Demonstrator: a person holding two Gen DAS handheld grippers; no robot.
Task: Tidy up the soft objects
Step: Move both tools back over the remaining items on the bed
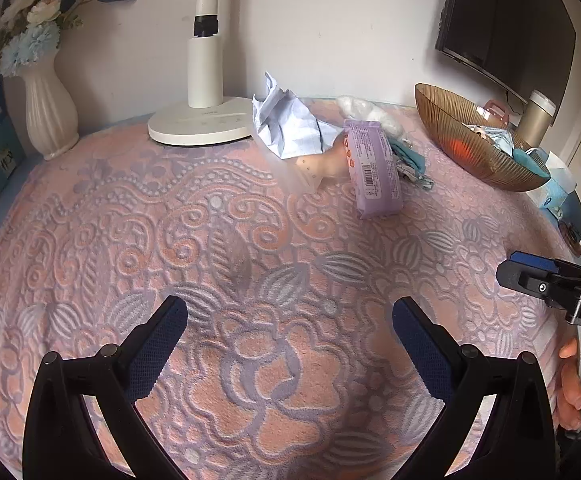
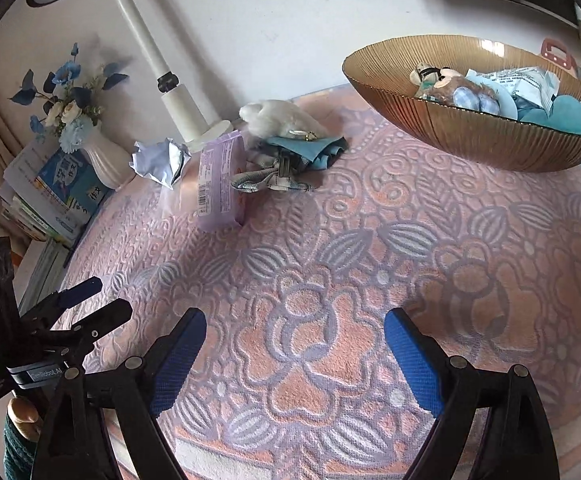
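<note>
**Soft items on patterned cloth, both grippers empty**

Contents, left to right, on the pink and lilac tablecloth (image 2: 370, 240):
- White vase (image 2: 104, 162) with blue flowers, beside stacked books (image 2: 50, 196).
- White lamp base (image 1: 200, 122).
- Crumpled pale-blue paper (image 2: 160, 162), near the lamp.
- Purple wipes pack (image 2: 220, 184), lying flat, touching a clear bag.
- Blue cloth pile (image 2: 310, 152) with a patterned bow (image 2: 268, 182) in front and a white fluffy item (image 2: 278, 118) on top.
- Amber ribbed bowl (image 2: 470, 136), far right, holding a plush toy (image 2: 456, 90), packets and teal fabric.

Tools: left gripper (image 1: 290, 316) jaws spread wide, nothing between; right gripper (image 2: 294, 328) jaws apart, nothing between. Both hover over bare cloth, well apart from the items.
</note>
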